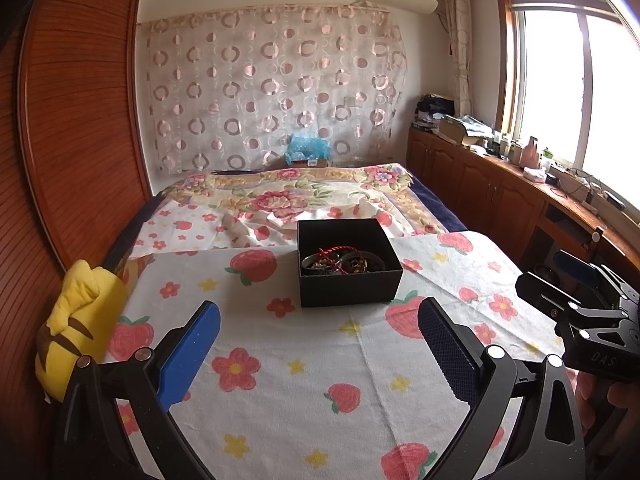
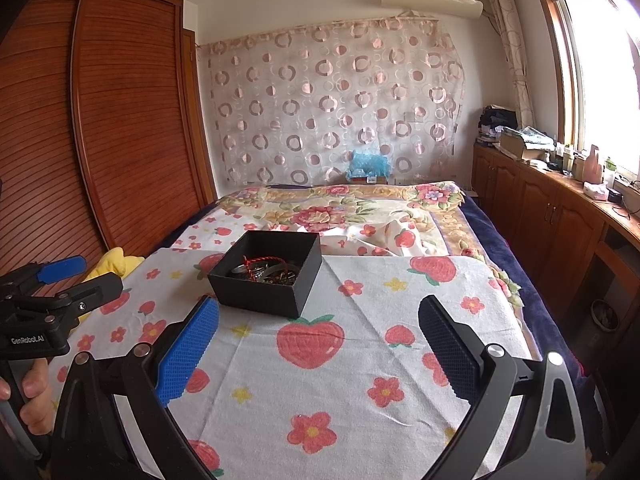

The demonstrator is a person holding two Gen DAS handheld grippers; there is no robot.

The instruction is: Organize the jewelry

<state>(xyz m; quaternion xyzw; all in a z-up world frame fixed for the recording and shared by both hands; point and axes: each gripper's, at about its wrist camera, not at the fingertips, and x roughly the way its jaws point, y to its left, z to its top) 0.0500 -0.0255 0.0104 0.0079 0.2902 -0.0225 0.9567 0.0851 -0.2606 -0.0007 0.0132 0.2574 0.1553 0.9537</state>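
Note:
A black open box (image 1: 348, 284) sits on a strawberry-print cloth (image 1: 312, 380) on the bed. Inside it lies a tangle of jewelry (image 1: 342, 261): a red cord, metal bangles and dark beads. The box also shows in the right wrist view (image 2: 256, 294), with the jewelry (image 2: 266, 272) inside. My left gripper (image 1: 320, 332) is open and empty, a short way in front of the box. My right gripper (image 2: 320, 332) is open and empty, in front of the box and to its right. Each gripper shows at the edge of the other's view: the right one (image 1: 560, 280), the left one (image 2: 80, 276).
A yellow plush toy (image 1: 76, 320) lies at the cloth's left edge by the wooden wardrobe (image 1: 72, 120). A floral blanket (image 1: 288, 196) covers the far bed. A wooden cabinet (image 1: 500, 184) with clutter runs along the right under the window.

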